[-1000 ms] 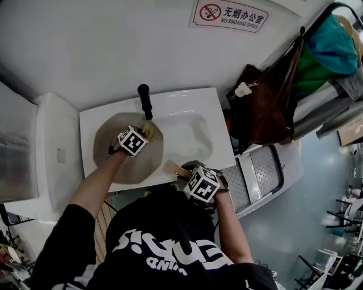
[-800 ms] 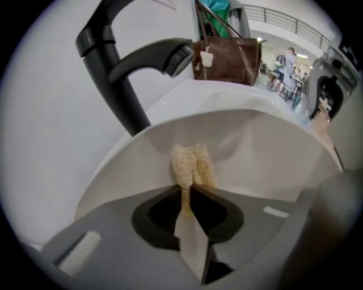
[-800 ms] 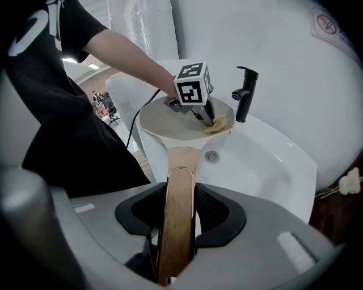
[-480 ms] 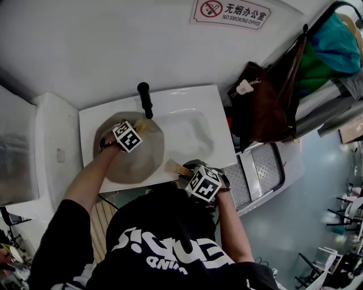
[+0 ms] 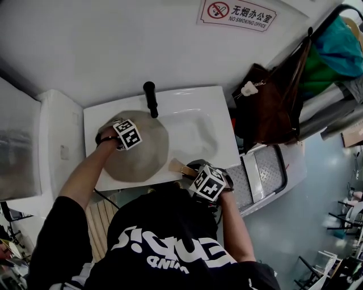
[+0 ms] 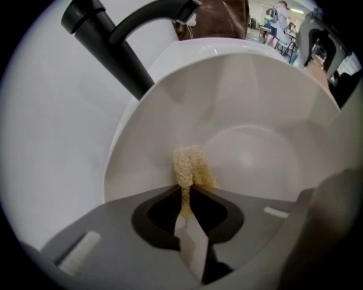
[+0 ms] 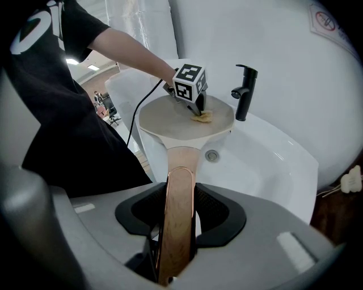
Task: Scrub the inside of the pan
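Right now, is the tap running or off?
Off: no water falls from the faucet spout into the sink in the right gripper view.

Office washroom: basin (image 5: 199, 135), no-smoking sign (image 5: 236, 15)

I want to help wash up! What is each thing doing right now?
pan, across the sink, inside up
sponge, against the pan's inside
left tool, shut on sponge
right tool, shut on pan handle
faucet, no water running
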`<state>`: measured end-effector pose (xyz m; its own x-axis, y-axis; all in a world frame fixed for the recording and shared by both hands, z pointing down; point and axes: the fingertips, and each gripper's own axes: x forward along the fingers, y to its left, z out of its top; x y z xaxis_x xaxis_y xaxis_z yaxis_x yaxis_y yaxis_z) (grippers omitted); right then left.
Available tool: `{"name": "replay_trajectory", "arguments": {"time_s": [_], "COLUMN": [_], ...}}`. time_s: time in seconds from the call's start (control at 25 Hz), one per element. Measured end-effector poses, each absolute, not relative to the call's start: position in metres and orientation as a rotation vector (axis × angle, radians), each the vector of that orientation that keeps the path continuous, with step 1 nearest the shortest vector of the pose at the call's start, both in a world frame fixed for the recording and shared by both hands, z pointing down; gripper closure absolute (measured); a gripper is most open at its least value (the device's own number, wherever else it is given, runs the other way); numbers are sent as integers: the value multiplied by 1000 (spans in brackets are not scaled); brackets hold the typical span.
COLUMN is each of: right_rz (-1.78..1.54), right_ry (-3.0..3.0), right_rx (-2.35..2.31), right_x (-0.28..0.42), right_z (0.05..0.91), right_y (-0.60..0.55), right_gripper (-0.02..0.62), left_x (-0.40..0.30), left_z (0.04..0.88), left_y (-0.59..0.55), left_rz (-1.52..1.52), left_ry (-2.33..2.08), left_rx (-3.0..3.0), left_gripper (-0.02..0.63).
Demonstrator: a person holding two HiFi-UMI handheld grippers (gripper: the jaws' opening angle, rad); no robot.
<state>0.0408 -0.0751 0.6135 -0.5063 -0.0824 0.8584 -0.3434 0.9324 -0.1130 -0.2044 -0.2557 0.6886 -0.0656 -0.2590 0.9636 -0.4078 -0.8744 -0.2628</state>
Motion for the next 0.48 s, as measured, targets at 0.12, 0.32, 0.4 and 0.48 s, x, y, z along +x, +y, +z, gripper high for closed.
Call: {"name": "replay_trajectory", "arguments": {"time_s": [0.12, 0.32, 0.4, 0.48], "right_rz": [332, 336, 336, 337], "right_ry": [-2094, -2099, -2103, -2106], "right_rx": [303, 303, 303, 302], "right_x": [41, 40, 40, 40], "right_z": [613, 614, 613, 613], "right_y": [-75, -75, -75, -75], "right_gripper": [431, 431, 431, 430], "left_x": [-215, -228, -231, -234], "left_z": [690, 691, 691, 692], "left_y": [-246, -228, -218, -208], "left_rz": [2135, 2166, 2186, 2205], "left_ry": [-677, -594, -556, -516], "left_rx": [2017, 1961, 1944, 1926], "left_gripper": [558, 558, 558, 558]}}
